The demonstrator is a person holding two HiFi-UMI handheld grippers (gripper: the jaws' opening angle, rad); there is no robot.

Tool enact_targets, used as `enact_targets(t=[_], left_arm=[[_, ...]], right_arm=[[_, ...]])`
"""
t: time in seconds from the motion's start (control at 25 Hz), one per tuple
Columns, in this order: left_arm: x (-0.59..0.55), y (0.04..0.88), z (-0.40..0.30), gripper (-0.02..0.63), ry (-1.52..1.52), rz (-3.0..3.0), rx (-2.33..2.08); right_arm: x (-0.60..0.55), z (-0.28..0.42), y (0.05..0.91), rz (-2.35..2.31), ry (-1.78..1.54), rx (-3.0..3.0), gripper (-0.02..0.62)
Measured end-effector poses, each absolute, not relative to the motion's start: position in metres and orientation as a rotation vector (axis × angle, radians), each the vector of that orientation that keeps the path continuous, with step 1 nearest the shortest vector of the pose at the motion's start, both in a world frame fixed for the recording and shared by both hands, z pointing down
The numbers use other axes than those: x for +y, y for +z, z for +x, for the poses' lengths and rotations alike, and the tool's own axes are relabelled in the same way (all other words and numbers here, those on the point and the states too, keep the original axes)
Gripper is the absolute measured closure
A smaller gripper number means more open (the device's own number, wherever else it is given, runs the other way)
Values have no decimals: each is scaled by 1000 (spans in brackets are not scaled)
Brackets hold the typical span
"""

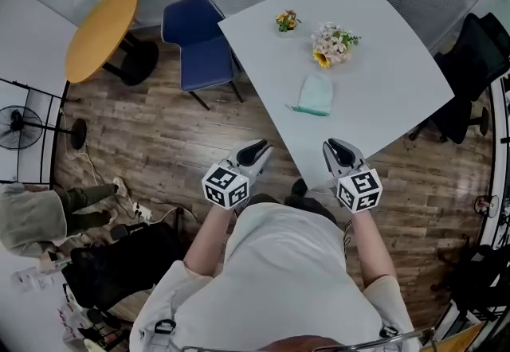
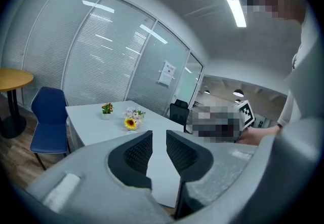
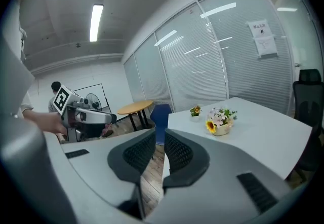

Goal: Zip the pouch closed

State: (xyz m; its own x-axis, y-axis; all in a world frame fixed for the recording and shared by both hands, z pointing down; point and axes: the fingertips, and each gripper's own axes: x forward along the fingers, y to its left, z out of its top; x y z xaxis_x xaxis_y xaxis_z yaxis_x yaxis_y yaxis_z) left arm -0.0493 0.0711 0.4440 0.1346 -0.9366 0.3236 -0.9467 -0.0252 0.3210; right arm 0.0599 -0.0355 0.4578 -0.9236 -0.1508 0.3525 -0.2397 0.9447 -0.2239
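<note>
Not yet at the pouch, both grippers empty

The mint-green pouch lay flat on the tabletop, close to its left edge, between the near corner and the flowers. The left hand-held gripper and right hand-held gripper hung off the near corner, jaws narrowly apart on nothing. The pouch looked soft, light and likely to slide, so one gripper should probably pin the fabric while the other pinched the zip pull.

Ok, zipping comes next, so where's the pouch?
In the head view the pouch lies on the white table, just on the person's side of the sunflower bouquet.
</note>
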Motion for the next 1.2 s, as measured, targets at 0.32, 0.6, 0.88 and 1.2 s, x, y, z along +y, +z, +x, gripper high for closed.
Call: enact_targets(t=[0.32,0.6,0.88,1.2], left_arm=[[47,465,-51,512,70,1929,-1764],[23,474,-72,512,104,1978,-1687],[-14,488,-111,512,147,2068,-1537],[-56,525,-149,512,279,2187,-1331]], right_arm=[[-63,57,472,303,436,-2755,546],[-75,42,485,375,467,-2719,546],[-94,7,497,503,501,-2664,546],[-115,-28,524,604,514,-2568,546]])
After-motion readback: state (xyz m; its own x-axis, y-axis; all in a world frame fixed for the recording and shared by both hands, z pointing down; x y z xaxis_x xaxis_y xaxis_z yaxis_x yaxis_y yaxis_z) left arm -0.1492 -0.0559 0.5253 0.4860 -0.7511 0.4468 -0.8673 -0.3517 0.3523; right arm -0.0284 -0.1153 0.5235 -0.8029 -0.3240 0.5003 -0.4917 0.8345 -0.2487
